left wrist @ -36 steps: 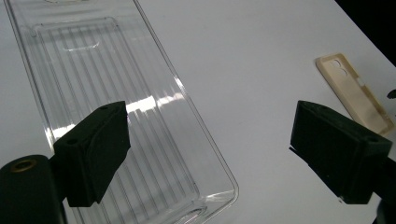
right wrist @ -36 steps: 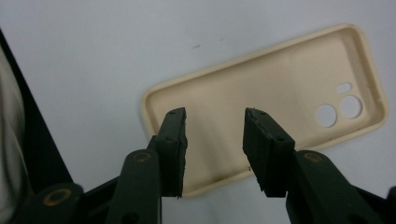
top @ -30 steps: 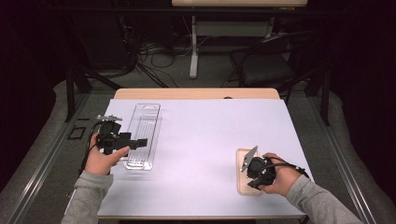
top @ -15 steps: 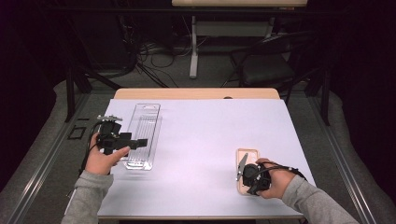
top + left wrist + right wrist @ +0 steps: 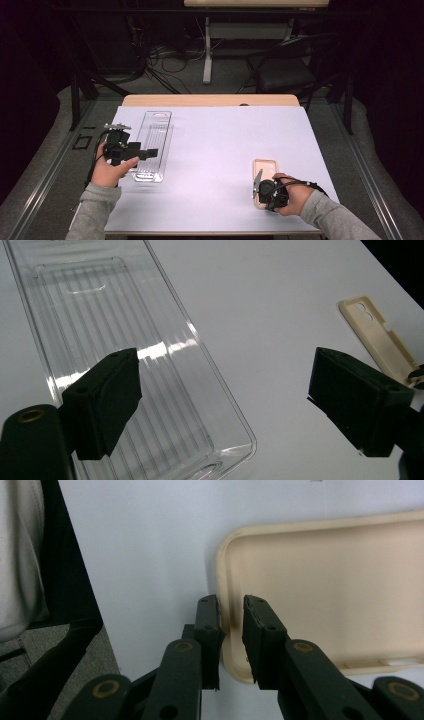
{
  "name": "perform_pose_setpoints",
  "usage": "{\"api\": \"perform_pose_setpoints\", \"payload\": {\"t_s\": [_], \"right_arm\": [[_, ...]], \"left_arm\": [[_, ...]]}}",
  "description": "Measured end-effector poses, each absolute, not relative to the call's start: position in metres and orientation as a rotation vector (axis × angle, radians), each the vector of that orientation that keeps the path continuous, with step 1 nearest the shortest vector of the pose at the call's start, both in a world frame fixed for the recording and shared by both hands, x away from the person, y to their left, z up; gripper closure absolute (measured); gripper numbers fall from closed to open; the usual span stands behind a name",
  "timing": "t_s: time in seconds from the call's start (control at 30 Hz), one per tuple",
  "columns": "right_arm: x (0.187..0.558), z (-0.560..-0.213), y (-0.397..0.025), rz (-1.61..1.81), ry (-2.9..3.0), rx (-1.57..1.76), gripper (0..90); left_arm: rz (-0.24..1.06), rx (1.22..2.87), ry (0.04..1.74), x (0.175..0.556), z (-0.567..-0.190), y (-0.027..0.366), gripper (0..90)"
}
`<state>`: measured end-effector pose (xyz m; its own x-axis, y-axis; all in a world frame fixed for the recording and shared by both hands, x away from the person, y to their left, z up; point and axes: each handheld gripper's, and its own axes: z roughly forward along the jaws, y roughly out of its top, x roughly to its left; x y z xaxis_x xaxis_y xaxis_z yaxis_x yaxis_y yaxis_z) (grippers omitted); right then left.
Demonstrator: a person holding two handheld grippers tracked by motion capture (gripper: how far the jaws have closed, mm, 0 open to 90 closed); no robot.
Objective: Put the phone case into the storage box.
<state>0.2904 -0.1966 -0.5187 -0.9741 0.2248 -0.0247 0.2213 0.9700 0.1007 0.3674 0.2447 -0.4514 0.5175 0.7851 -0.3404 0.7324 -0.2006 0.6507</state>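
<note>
A beige phone case lies hollow side up at the table's front right. My right gripper is at its near end. In the right gripper view the jaws of the right gripper stand close together astride the rim of the phone case, one outside, one inside. A long clear plastic tray lies at the left. My left gripper hovers open over its near part. In the left gripper view the left gripper has wide-apart jaws above the ribbed tray, and the phone case shows farther off.
The white table cover is bare between tray and case. Its front edge runs just below both hands. A wooden table edge shows at the back, with cables and chair legs on the dark floor beyond.
My right gripper has dropped toward the near end of the phone case and its jaws now straddle the rim. The left gripper and the tray have stayed put.
</note>
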Motion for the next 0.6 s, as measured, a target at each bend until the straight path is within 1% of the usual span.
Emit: {"api": "perform_pose_setpoints", "payload": {"t_s": [0.4,0.43,0.6], "right_arm": [[0.2880,-0.5245,-0.1973,0.163,3.076,0.313,83.0],[0.2878,-0.5245,-0.1977,0.170,3.083,0.315,85.0],[0.2869,-0.5243,-0.1970,0.159,3.080,0.283,86.4]], "left_arm": [[0.084,1.957,1.245,0.3678,-0.4526,0.2438,13.6],[0.083,1.958,1.245,0.3679,-0.4529,0.2439,13.6],[0.084,1.961,1.244,0.3683,-0.4533,0.2435,13.6]]}}
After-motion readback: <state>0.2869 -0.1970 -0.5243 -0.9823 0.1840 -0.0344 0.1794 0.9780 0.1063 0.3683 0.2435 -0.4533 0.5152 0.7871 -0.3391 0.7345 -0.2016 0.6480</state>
